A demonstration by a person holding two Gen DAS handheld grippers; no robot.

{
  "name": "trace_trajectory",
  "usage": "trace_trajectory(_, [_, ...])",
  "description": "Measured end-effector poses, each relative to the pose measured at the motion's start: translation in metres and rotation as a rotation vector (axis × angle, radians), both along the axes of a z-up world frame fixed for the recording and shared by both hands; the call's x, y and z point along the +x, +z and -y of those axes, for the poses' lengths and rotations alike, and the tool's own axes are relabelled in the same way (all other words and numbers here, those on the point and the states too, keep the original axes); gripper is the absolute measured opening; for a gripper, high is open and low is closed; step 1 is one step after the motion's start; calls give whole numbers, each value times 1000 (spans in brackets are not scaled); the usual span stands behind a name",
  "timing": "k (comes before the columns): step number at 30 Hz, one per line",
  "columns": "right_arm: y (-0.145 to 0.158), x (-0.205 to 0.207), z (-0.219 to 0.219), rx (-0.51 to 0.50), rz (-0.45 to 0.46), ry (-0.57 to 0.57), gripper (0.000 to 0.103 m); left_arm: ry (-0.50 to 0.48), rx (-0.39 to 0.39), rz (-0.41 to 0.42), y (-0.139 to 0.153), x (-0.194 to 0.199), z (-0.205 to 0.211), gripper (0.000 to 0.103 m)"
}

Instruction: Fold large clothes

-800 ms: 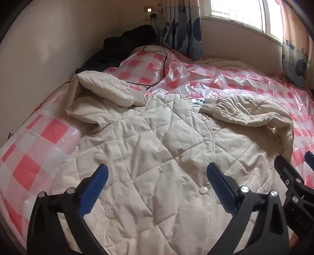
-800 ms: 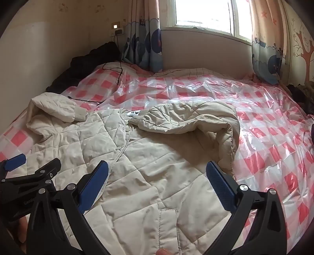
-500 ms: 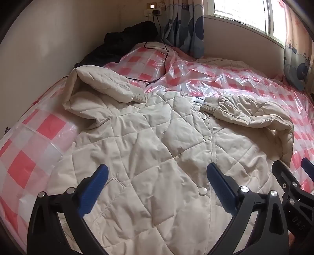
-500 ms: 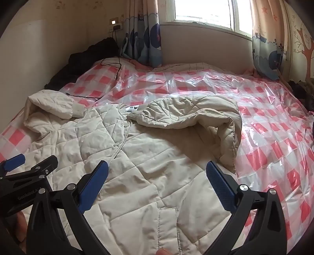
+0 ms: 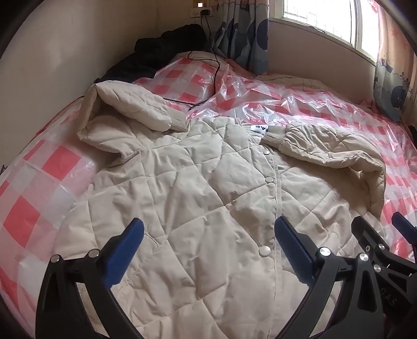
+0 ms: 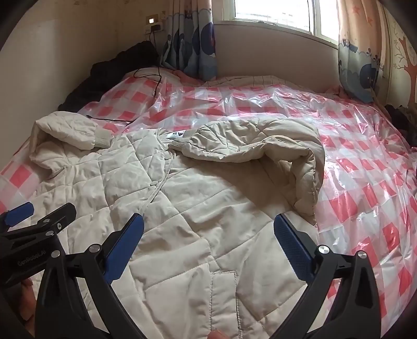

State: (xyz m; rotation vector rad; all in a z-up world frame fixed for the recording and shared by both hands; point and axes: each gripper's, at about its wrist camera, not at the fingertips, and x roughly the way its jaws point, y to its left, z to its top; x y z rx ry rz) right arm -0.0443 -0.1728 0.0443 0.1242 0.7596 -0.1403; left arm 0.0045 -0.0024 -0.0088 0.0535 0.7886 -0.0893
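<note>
Both grippers hang over the near end of the coat with jaws spread wide and nothing between them. From its own camera the left gripper [image 5: 208, 234] sits above the left front panel and the snap placket, its blue pads [image 5: 125, 250] apart over the quilting; the right gripper [image 6: 208, 232] hovers over the right panel, just above a pocket flap [image 6: 224, 276]. Each one shows at the edge of the other's view, so they are side by side.

Beneath them the coat [image 5: 198, 182], cream and quilted, lies front up on the bed [image 6: 365, 182], hem nearest, collar farthest. A row of snaps [image 5: 268, 180] runs up the middle to a white label [image 5: 259, 128] at the neck. Both sleeves are folded inward: the left sleeve [image 5: 135, 109] lies across its shoulder with the ribbed cuff pointing to the collar, and the right sleeve [image 6: 250, 140] curves back so its cuff rests just beside the label.

Farther on, clear plastic over a pink check sheet covers the bed. A black cable [image 5: 211, 75] trails across it from a wall socket [image 6: 153, 24], dark clothes [image 6: 114, 70] are heaped in the far left corner, and curtains [image 6: 192, 39] flank a window [image 6: 273, 13].
</note>
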Motion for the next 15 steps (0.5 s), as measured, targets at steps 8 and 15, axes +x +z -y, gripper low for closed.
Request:
trace_trajectory(8, [1,0,1,7,2,-1,96,7,-47,-22,-2,5,-3,96])
trace_trajectory(15, [1,-1,0,6,3,-2,96,27,-87,-38,-3,8,-5,96])
